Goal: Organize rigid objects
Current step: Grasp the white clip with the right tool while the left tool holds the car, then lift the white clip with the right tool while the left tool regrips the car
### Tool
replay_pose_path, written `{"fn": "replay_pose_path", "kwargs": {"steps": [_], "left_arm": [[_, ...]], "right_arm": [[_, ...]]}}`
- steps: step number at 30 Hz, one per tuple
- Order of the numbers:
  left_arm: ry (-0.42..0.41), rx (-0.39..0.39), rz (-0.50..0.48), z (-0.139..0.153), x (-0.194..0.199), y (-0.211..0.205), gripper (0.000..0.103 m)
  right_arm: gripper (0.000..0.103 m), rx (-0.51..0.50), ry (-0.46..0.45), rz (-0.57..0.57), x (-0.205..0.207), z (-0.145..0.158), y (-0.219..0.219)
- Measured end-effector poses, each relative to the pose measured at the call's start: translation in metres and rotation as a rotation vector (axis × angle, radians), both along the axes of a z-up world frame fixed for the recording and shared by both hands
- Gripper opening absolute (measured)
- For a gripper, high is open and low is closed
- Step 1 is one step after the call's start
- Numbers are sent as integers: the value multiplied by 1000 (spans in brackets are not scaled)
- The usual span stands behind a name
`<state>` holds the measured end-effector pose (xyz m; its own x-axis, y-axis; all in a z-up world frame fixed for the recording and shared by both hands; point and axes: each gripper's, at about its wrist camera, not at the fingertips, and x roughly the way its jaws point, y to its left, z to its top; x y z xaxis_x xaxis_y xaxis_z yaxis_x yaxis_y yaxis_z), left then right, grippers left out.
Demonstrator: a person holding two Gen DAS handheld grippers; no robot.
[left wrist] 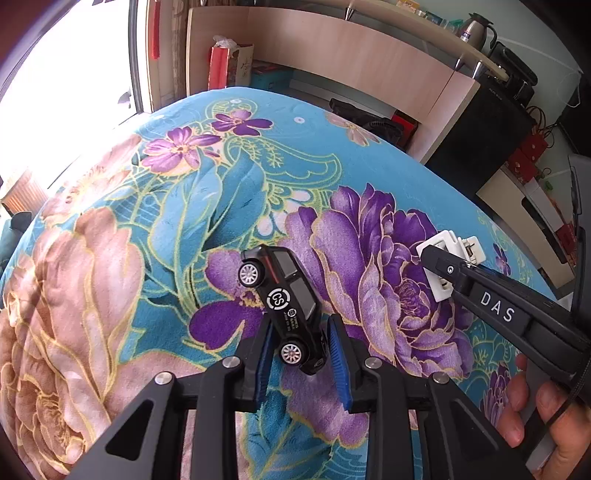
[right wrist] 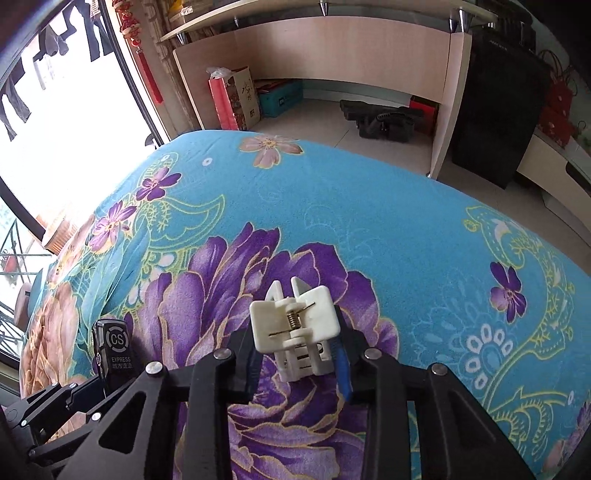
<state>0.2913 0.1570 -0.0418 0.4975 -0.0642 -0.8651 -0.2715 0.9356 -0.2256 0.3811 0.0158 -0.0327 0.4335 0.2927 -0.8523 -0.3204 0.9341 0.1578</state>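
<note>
While the left gripper [left wrist: 301,341] clamps a glossy black toy car [left wrist: 284,302], we note fleecy floral blanket [left wrist: 110,258] beneath. At three o'clock, the right gripper [right wrist: 297,356] pinches a boxy white plastic clip [right wrist: 295,325].

The toy car [right wrist: 112,350] shows only its roof at eight o'clock in the right wrist view, the rest hidden behind the left gripper [right wrist: 55,410]. The white clip [left wrist: 448,264] is partly hidden at three o'clock by the right gripper [left wrist: 436,258].

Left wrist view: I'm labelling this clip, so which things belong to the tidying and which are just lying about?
In the job: black toy car in the left gripper; white clip in the right gripper.
Lying about: kettle, red gift box, floral blanket.
</note>
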Motion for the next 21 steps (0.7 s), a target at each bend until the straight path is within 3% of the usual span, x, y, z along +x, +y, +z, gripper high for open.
{"fn": "replay_pose_path", "kwargs": {"steps": [6,11,13,21], "left_arm": [[-12,28,-39,10,-5,-17,30],[-16,41,-86,15,-10,-37,25],[-18,41,-97,16,-12,-43,18],[-27,31,-148,20,-28,-56,12]], "right_arm": [[34,33,-16,-76,-29,14,-32],[34,38,-28,-138,-55,21,-56],[34,52,-34,-158,-65,23,-67],[34,83,-42,-254,-109,28,-103]]}}
